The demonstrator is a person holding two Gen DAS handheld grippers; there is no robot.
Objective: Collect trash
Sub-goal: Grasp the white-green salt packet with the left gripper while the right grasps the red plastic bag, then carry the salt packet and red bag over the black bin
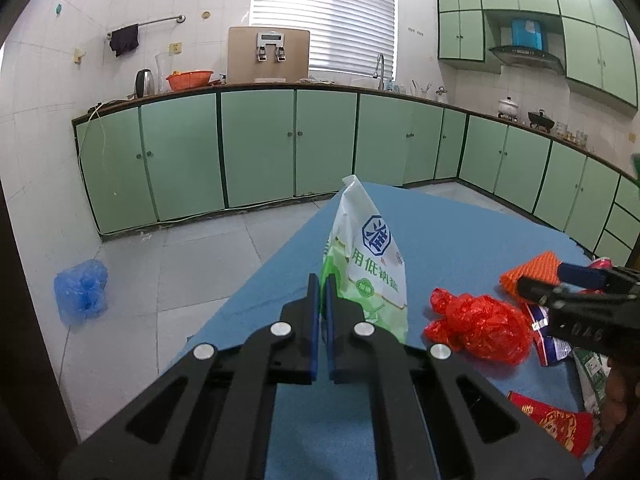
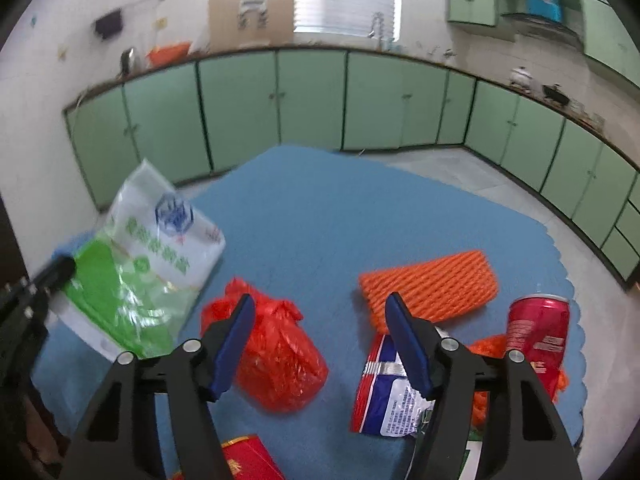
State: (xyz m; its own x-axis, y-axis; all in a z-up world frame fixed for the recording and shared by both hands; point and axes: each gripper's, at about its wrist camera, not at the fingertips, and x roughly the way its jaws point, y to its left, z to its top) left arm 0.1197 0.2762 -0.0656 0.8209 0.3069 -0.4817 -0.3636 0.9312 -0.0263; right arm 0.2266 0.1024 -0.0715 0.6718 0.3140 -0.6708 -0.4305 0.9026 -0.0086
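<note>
Currently, left tongs (image 1: 323, 280) are pressed together on the lower left edge of a white-and-green salt bag (image 1: 366, 264), pinching it. Bag stands upright at frame centre in the left view, lifted above the blue counter (image 1: 460, 236). In the right view the same bag (image 2: 152, 264) sits at left of frame, tilted, with the left tongs' black body at the far left edge.

Right tongs (image 2: 320, 308) are spread wide, holding nothing. They hover over the counter (image 2: 320, 208); between and below the blue pads: a red plastic bag (image 2: 280, 356) under the left pad, a red-white-blue wrapper (image 2: 384, 396) under the right pad.

Other trash on the counter, right view:
- orange foam net (image 2: 432, 284), centre right, lying flat, beyond the right pad.
- red can (image 2: 538, 332), right of frame, upright, near the counter edge.
- red envelope (image 2: 248, 456), bottom centre, partly hidden by the tongs.
- a second bit of orange netting beside the can, mostly hidden.

Left view, lower right: red plastic bag (image 1: 480, 328) just right of the salt bag, net (image 1: 532, 272) behind it, right tongs' body crossing over both.

Floor, left view, left of frame: blue plastic bag (image 1: 80, 288), well apart from the counter. Green cabinets (image 1: 256, 144) line the far wall.
</note>
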